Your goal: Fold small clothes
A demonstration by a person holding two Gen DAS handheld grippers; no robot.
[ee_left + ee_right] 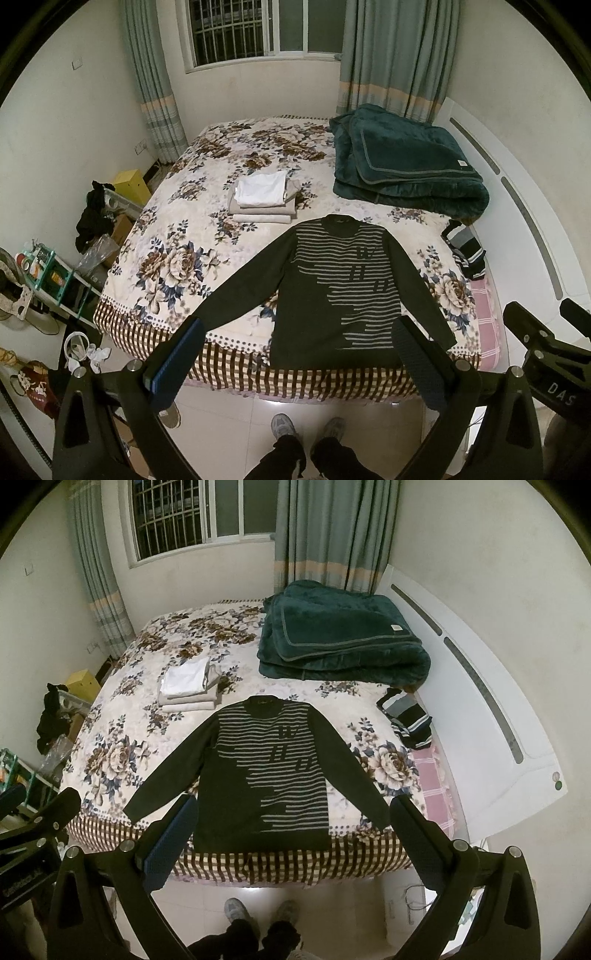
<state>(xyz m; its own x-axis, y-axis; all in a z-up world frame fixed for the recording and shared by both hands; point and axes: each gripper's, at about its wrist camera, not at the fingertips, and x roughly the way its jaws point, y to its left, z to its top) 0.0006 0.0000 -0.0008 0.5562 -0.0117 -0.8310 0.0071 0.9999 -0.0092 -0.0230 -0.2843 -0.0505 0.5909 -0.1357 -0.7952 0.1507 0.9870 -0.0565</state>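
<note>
Sweater point(332, 291), dark with pale stripes, lay face up and spread flat on the floral bedspread point(184, 229) at the near edge of the bed, hem toward the person and collar toward the window. Its long axis ran away from both grippers, with the sleeves angled outward and down to either side. The left gripper point(295, 363) was held above the floor short of the bed edge, fingers spread wide and gripping nothing; the left sleeve cuff point(207, 321) appeared just beyond its left fingertip. The right gripper point(291, 843) was likewise wide apart and empty, with the right sleeve cuff point(380, 816) close to its right fingertip. Each gripper therefore stood nearer to the sleeve on its own side. A folded stack point(262, 197) sat beyond the collar, well clear of the garment.
</note>
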